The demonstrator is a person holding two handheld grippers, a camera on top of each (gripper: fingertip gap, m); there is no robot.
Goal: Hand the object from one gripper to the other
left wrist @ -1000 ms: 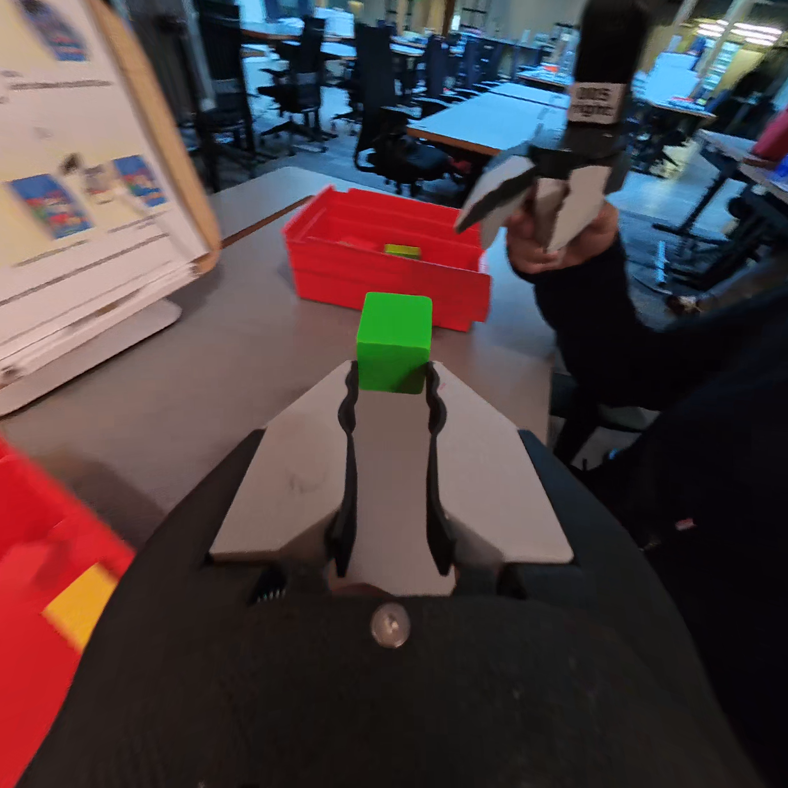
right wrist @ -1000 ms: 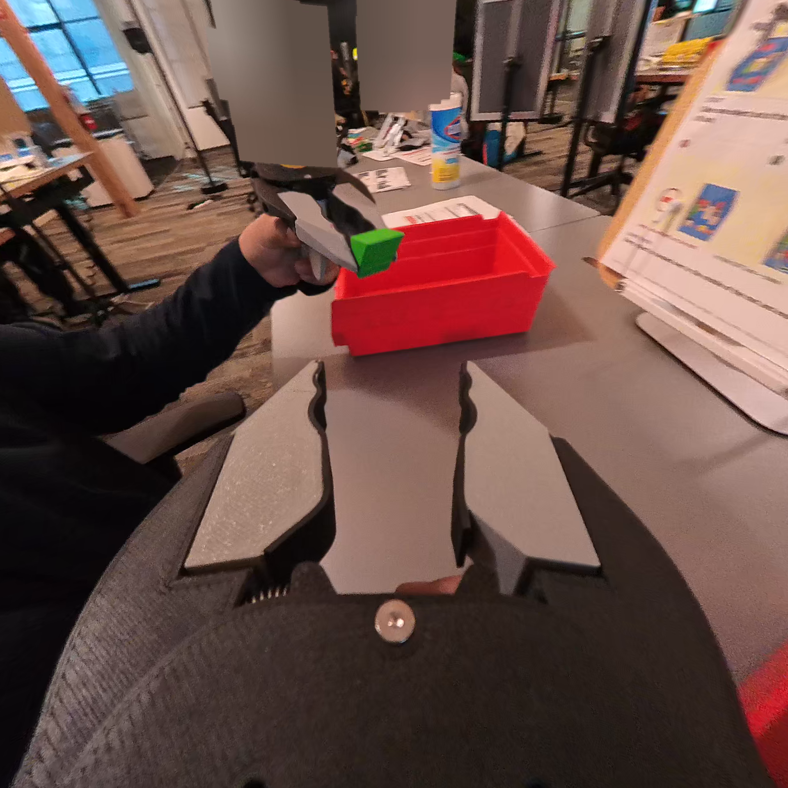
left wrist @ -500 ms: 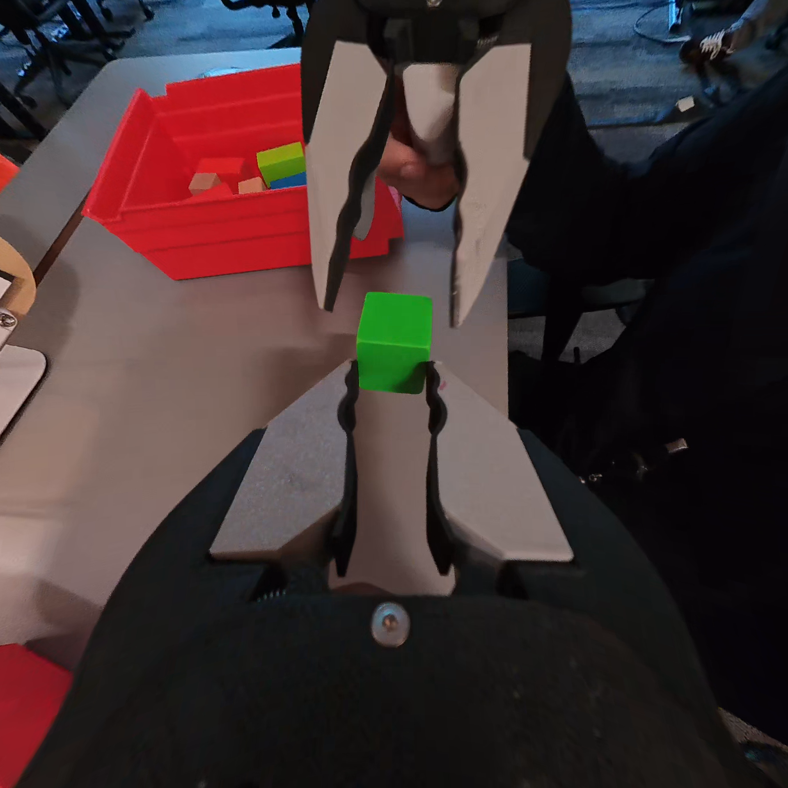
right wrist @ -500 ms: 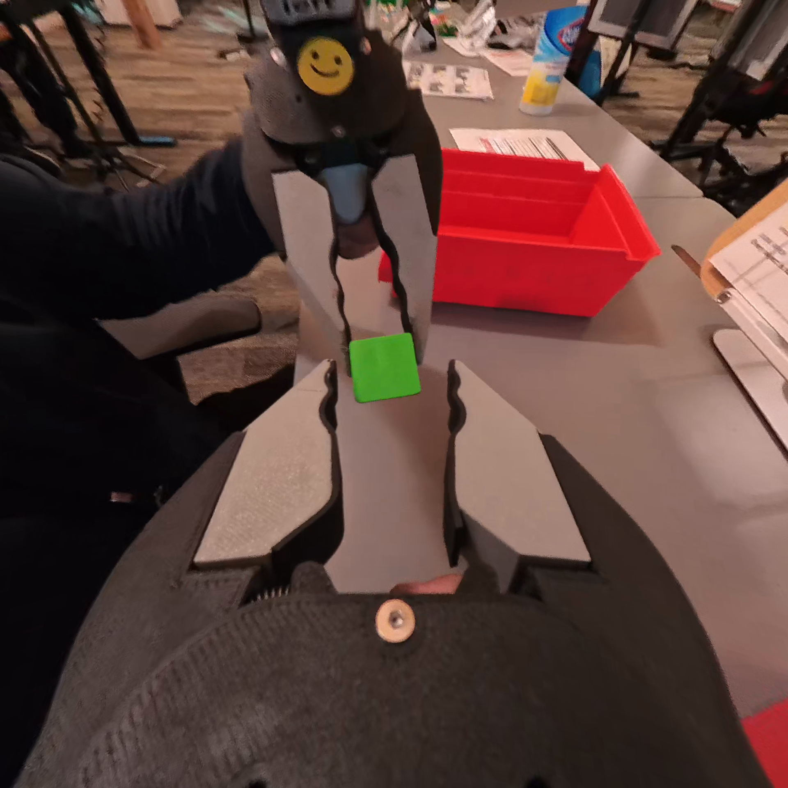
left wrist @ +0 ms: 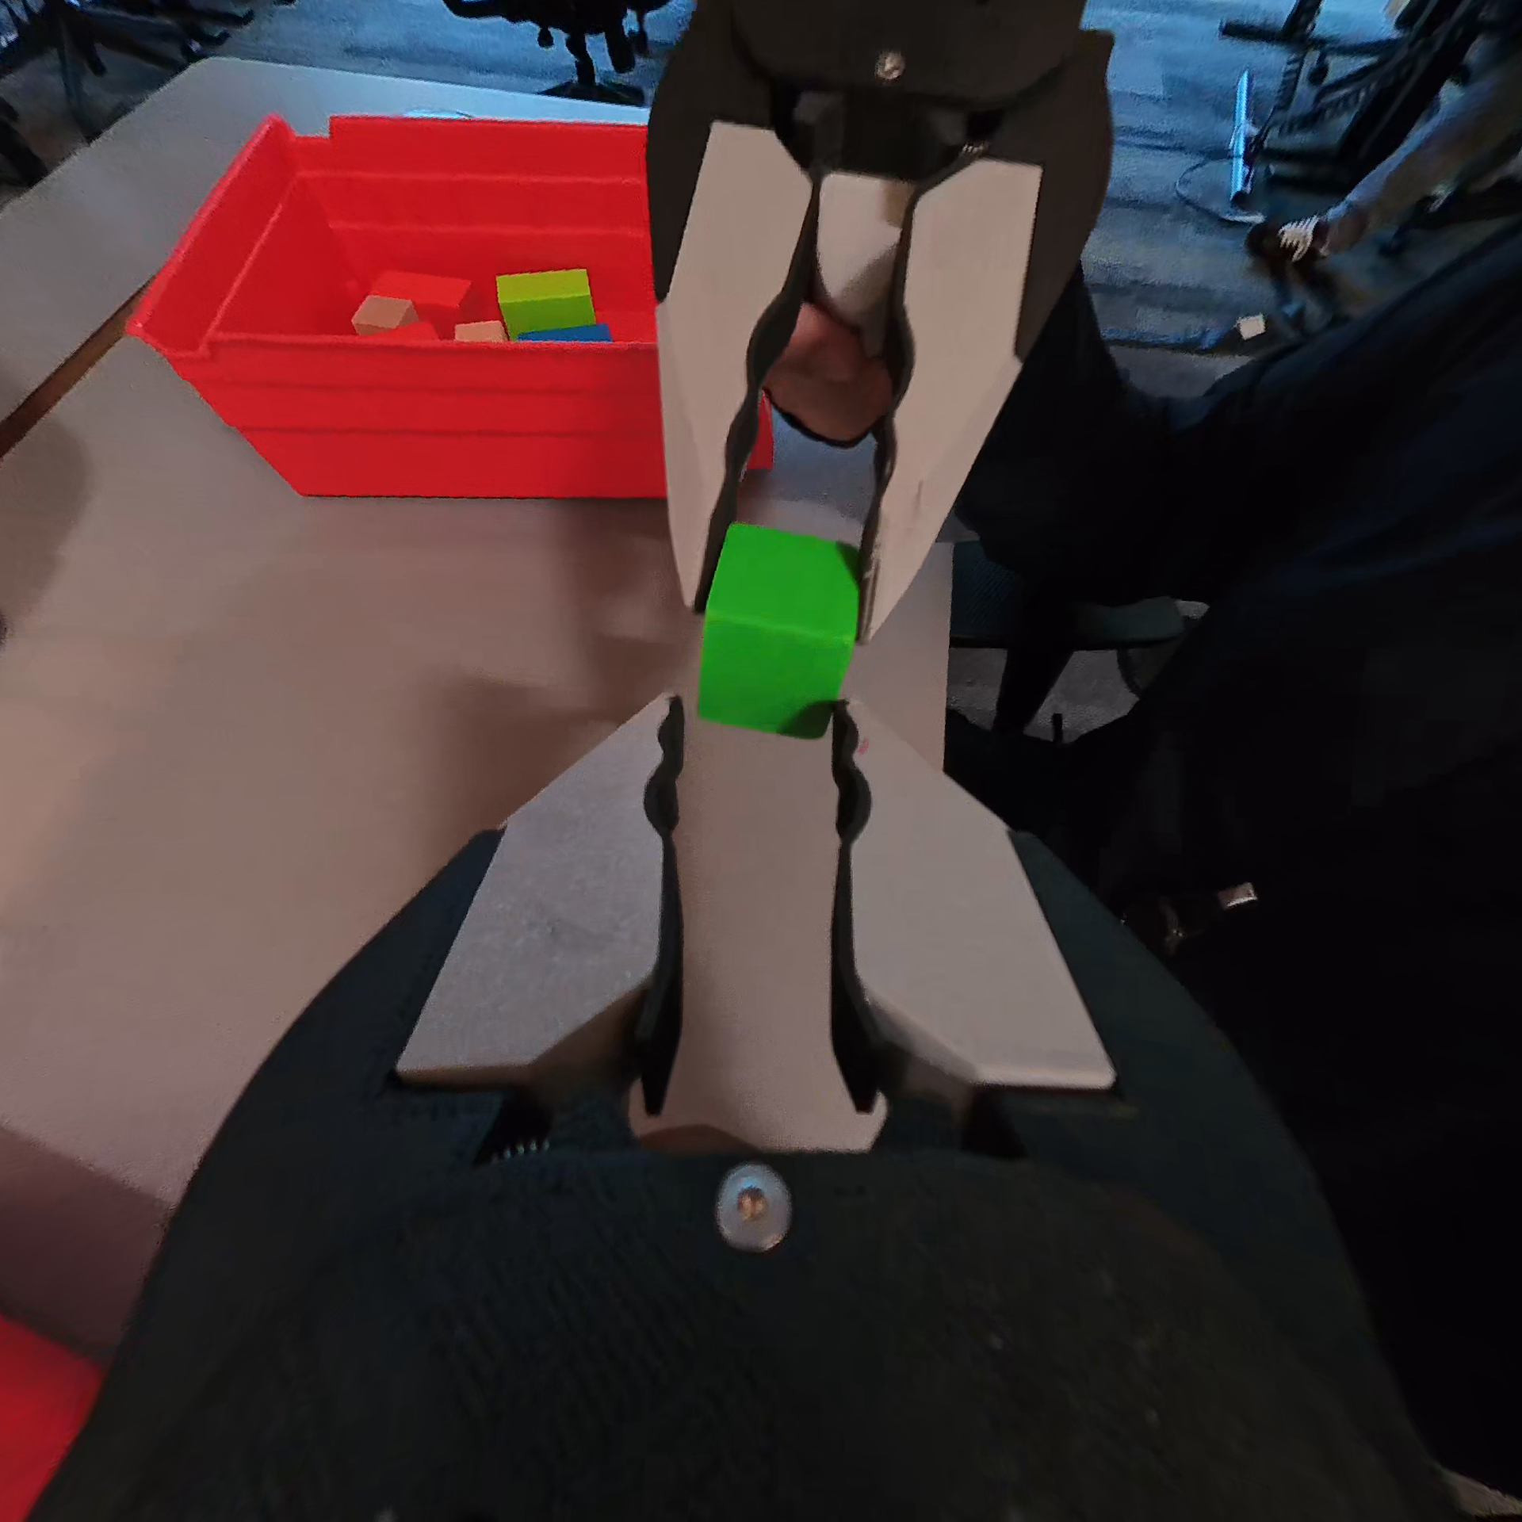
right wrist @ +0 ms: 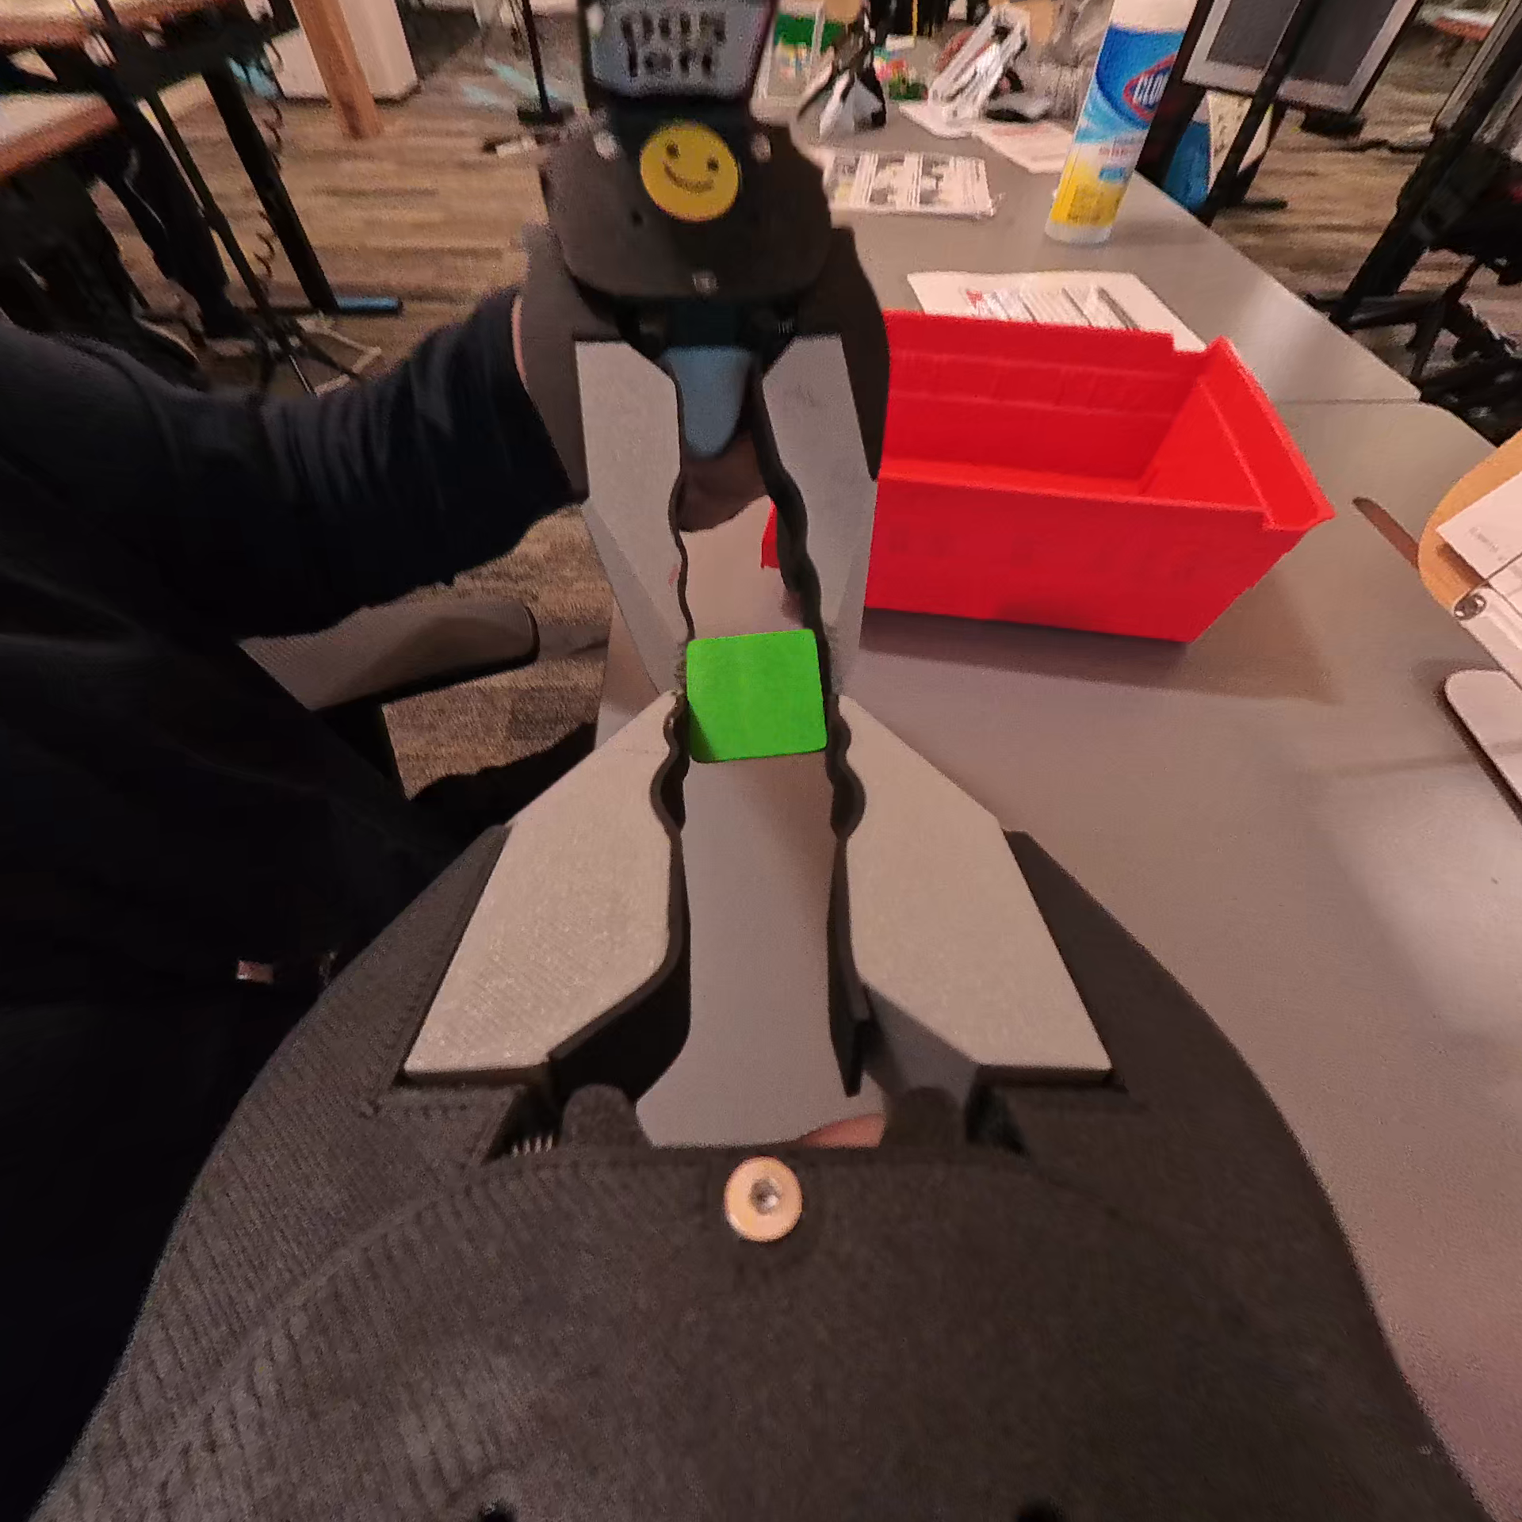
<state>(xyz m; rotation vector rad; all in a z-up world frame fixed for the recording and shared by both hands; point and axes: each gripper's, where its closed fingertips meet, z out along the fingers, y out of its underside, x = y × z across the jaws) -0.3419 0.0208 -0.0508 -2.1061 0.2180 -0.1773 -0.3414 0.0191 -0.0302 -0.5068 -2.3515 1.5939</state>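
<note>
The green cube (left wrist: pixel 774 630) hangs in the air above the grey table (left wrist: pixel 247 659), caught between two claws that meet tip to tip; the left claw (left wrist: pixel 753 716) reaches from the near side and the right claw (left wrist: pixel 782 593) comes from the far side, pointing back toward it.

In the left wrist view the cube sits just past the left claw's tips; its left fingertip (left wrist: pixel 674 725) stands clear of the cube with table showing between, and its right fingertip (left wrist: pixel 840 725) only meets the cube's near lower corner; this claw is narrowly open and does not press on the cube. The right claw's fingers (left wrist: pixel 692 527) flank the cube's far half, one on each side, closed against its faces.

In the right wrist view the right claw (right wrist: pixel 756 725) has its black pads (right wrist: pixel 677 733) tight against the left and right faces of the cube (right wrist: pixel 756 696); the cube fills the gap at the very tips. The left claw (right wrist: pixel 753 651) comes down from the far side, its tips beside the cube's far edge.

A red bin (left wrist: pixel 395 395) stands on the table to the far left in the left view, with small coloured blocks (left wrist: pixel 543 301) inside; another red bin (right wrist: pixel 1071 478) stands far right in the right view.
</note>
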